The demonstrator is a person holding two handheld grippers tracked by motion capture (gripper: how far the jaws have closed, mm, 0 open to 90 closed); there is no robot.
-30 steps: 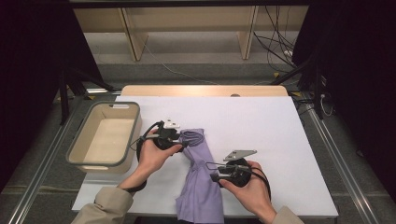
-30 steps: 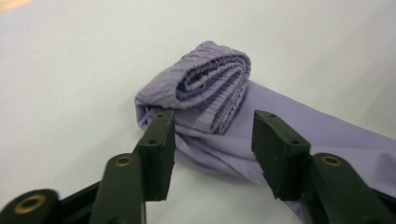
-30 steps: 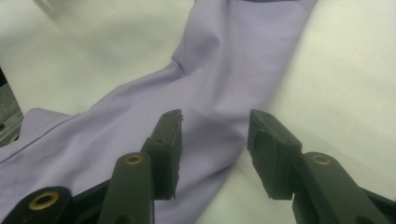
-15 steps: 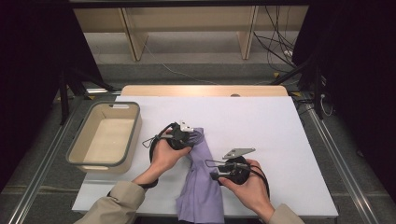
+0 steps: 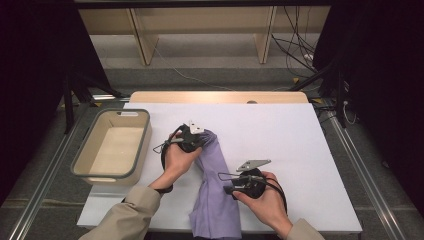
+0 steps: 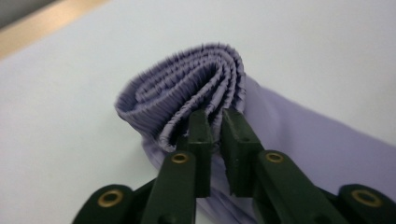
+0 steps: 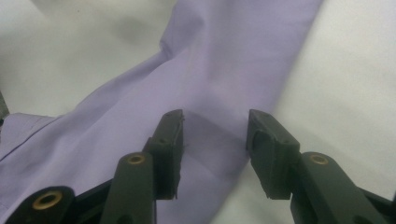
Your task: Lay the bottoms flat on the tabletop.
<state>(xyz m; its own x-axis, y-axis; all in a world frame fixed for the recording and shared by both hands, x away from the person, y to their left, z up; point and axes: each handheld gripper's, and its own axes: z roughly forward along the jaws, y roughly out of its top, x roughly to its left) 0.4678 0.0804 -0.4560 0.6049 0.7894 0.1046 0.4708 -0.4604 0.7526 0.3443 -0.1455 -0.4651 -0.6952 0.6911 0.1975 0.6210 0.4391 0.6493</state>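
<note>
While I work at the cloth, this is how things stand, each place told from the cloth.

Cloth: the purple cloth point(image 5: 215, 200) lies as a long strip on the white counter point(image 5: 300, 140), its near end hanging over the counter's edge toward me, its far end rolled into a small coil point(image 6: 187, 88).

Left fingers: my left gripper point(image 6: 212, 123) sits at the coil's end; its fingers point(image 6: 201, 135) have just been closing and now pinch the ribbed outer layers.

Right fingers: my right gripper point(image 7: 215, 126) hovers at the cloth's middle, on its right edge, fingers point(image 7: 271, 140) apart over the flat cloth, gripping nothing.

Bin: the beige bin point(image 5: 82, 162) stands left of the cloth, well apart.

Done: I judge only the first turns are rolled.

Left: most of the strip lies flat and must be rolled up; the roll probably goes into the bin after.
</note>
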